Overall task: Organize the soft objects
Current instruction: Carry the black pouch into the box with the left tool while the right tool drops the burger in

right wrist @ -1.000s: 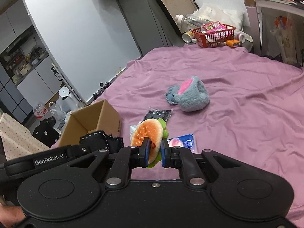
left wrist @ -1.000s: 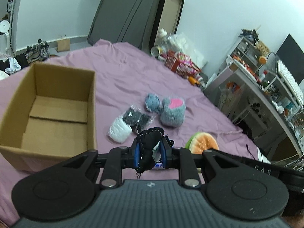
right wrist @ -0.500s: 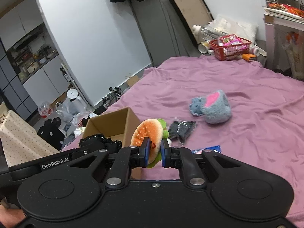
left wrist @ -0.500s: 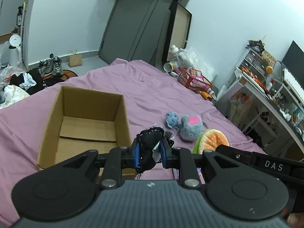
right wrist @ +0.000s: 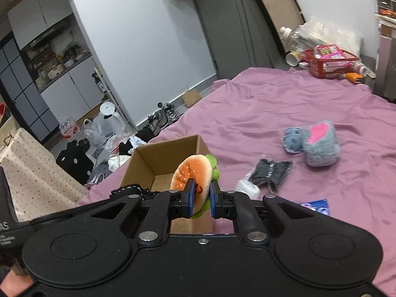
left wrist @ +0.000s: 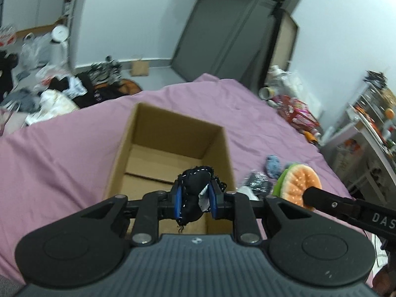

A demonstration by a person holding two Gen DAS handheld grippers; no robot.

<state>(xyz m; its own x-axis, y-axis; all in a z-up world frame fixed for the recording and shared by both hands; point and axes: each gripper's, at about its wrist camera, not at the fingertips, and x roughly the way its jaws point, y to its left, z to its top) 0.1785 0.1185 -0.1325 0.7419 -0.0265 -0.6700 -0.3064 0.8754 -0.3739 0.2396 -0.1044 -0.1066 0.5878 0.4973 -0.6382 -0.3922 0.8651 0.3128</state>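
While both grippers have swung over from the bed's clutter, the left gripper (left wrist: 195, 204) fingers pinch a black lacy cloth (left wrist: 194, 185) above the cardboard box (left wrist: 170, 133), seemingly ready to drop, the right gripper (right wrist: 200, 201) clamping the burger plush (right wrist: 194, 173) just beyond.

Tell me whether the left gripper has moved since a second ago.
Yes. The left gripper, shut on the black lacy cloth, has swung left: the cardboard box sat off to its left before and now lies straight ahead under the fingers.
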